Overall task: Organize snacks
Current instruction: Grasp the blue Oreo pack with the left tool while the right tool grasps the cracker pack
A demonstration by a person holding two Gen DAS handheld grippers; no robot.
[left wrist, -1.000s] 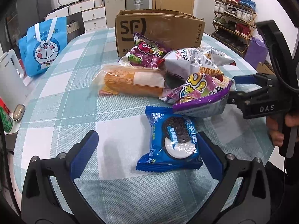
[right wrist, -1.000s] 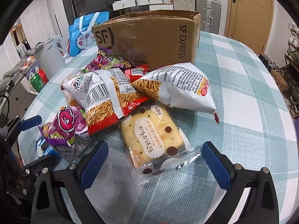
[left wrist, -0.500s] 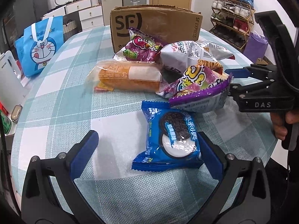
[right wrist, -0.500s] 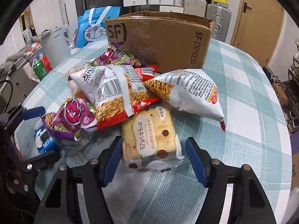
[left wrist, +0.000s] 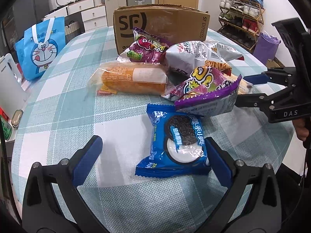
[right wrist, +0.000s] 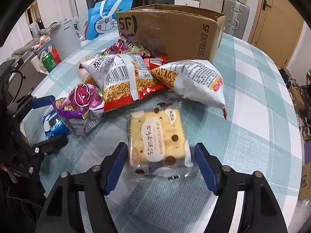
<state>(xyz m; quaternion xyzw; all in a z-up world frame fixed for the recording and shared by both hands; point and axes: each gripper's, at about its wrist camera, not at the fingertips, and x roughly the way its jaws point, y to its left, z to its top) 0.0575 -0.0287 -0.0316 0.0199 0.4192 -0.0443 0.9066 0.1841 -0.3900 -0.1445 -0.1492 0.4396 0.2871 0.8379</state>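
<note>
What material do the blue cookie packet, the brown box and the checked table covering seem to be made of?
Blue cookie packet: likely thin plastic film, glossy; it shows bright glare and crimped, serrated end seams.
Brown box: corrugated cardboard, matte; its top edge is rough and torn, with printed black letters.
Checked table covering: probably woven fabric, matte; a fine weave texture shows and no shine.

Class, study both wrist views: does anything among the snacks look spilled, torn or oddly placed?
Nothing looks spilled or torn; every packet appears sealed. The snacks lie in a loose overlapping heap in front of the cardboard box. The purple packet rests on a corner of the Oreo pack, and the noodle-snack bags overlap.
</note>
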